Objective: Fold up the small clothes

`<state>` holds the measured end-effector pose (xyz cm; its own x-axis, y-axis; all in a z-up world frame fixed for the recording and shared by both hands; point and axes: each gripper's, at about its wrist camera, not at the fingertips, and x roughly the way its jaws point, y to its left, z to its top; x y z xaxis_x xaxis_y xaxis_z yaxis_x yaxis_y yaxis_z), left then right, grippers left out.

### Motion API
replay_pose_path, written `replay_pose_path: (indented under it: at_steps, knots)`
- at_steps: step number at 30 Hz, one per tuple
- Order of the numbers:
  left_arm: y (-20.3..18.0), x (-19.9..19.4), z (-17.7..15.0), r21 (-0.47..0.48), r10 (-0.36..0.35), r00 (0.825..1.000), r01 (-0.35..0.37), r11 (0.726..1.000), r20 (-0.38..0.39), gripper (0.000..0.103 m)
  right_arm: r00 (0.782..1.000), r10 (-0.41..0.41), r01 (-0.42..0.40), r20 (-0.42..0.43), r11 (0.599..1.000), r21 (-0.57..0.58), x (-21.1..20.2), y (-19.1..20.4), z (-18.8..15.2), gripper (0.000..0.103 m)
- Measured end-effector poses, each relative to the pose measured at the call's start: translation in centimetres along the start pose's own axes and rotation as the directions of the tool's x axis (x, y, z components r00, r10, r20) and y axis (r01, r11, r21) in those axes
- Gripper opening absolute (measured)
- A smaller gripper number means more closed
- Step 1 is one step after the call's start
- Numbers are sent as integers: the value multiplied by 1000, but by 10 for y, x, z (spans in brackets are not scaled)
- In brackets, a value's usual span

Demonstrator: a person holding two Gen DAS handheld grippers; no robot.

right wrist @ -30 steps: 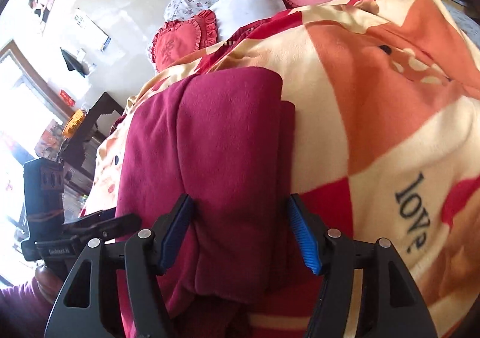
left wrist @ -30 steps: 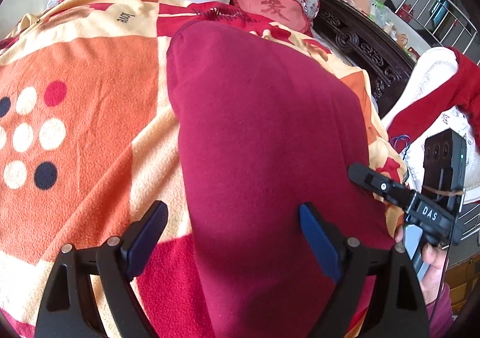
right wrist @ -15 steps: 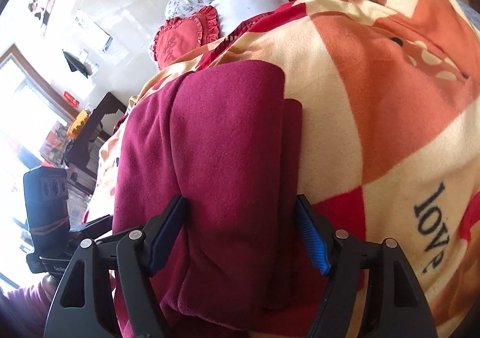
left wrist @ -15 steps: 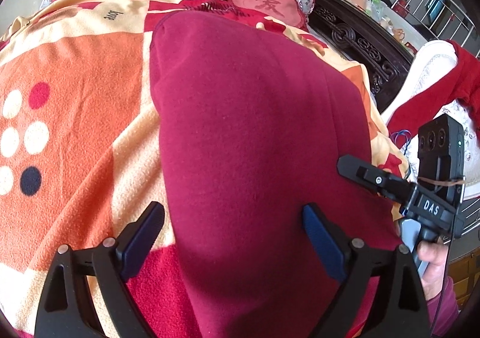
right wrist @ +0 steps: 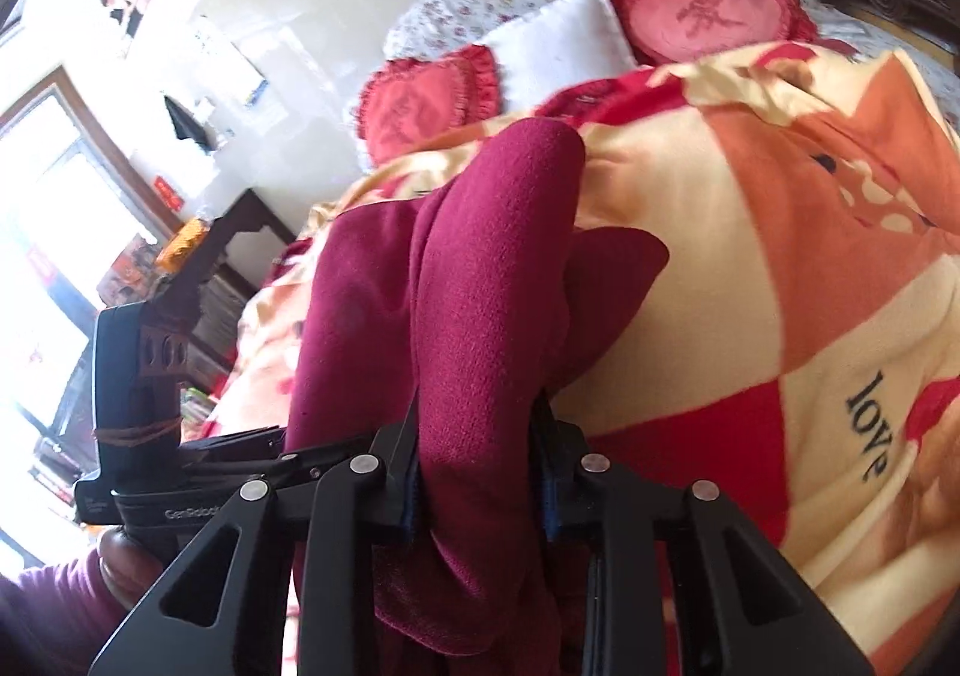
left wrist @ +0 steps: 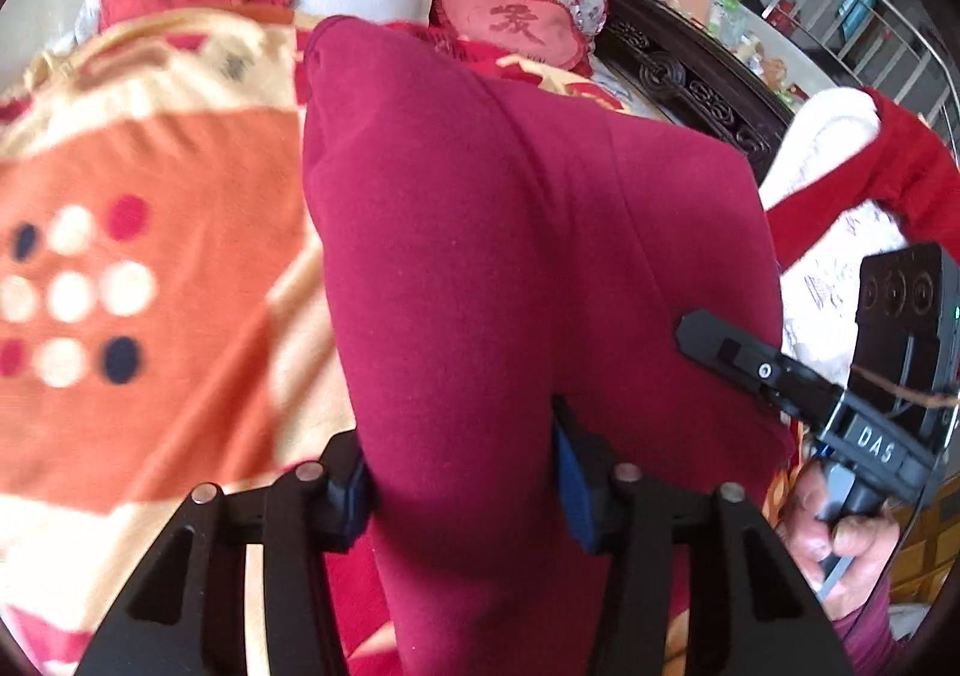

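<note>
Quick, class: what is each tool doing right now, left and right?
Left tool: just closed, gripping the maroon garment.
Right tool: just closed, gripping the same maroon garment.

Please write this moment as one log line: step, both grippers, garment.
step: lifting near edge | left gripper: just closed on maroon garment | right gripper: just closed on garment | blanket: under garment

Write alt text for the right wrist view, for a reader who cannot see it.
The right gripper has just closed on a bunched fold of a dark red garment, held above an orange, cream and red blanket. Heart-shaped red cushions and a white pillow lie beyond; the left gripper shows at left.
</note>
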<state>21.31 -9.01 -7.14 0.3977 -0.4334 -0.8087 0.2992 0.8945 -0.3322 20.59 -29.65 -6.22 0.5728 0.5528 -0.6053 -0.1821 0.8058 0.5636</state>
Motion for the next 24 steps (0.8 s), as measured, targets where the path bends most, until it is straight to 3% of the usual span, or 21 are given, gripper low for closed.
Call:
replay_pose_path:
  at_steps: [5, 8, 12, 15, 16, 20, 24]
  knots:
    - [9, -58, -32, 47, 66, 998, -65, 997, -20, 53, 996, 59, -59, -60, 998, 6, -10, 47, -17, 12]
    - [21, -76, -62, 23, 101, 994, -100, 995, -52, 54, 990, 98, -98, -99, 995, -1, -7, 69, -37, 12]
    - [40, -66, -98, -50, 127, 987, -132, 990, -102, 54, 981, 111, -111, -161, 994, 5, 11, 80, -69, 12]
    - [54, -37, -117, -108, 148, 978, -164, 981, -144, 58, 970, 67, -67, -233, 998, 6, 41, 71, -92, 13]
    - [57, -34, -121, -123, 152, 981, -166, 978, -118, 60, 965, 47, -40, -259, 999, 33, 51, 62, -98, 14]
    - [55, -39, -123, -142, 162, 984, -171, 975, -72, 69, 970, 28, -2, -242, 994, 108, 43, 47, -96, 20]
    - [50, -45, -123, -107, 228, 973, -231, 967, -44, 78, 986, -92, 83, -142, 995, -62, 3, 78, -80, 20]
